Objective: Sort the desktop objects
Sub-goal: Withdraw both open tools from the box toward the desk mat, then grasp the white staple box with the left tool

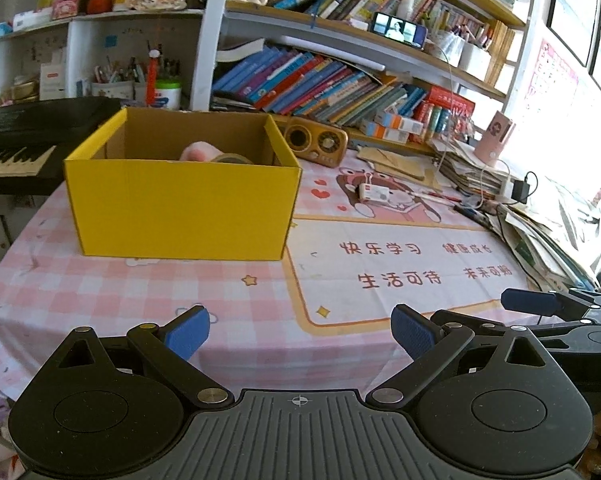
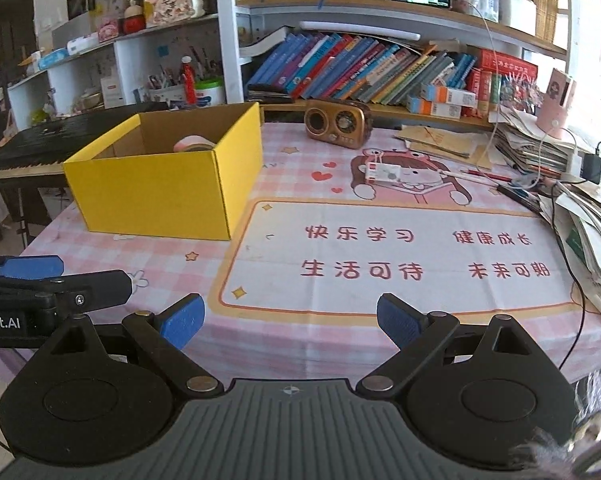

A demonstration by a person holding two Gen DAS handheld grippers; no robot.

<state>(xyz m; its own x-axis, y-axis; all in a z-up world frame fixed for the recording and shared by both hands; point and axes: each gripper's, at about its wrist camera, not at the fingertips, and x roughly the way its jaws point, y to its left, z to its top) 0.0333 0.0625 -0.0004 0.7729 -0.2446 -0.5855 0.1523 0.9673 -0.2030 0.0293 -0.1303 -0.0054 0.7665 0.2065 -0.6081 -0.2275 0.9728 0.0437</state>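
Left wrist view: left gripper [image 1: 300, 334] spread wide, empty; yellow cardboard box [image 1: 182, 208] ahead holds a tape roll [image 1: 232, 159] and something pink [image 1: 196, 153].
Right wrist view: right gripper [image 2: 290, 322] also agape, empty.
Progress: seemingly partway; a small white-and-red item [image 2: 383, 173] lies unsorted on the mat, right of the box.

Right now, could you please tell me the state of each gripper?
Left gripper: open, blue-padded fingers spread wide, holding nothing.
Right gripper: open, blue-padded fingers spread wide, holding nothing.
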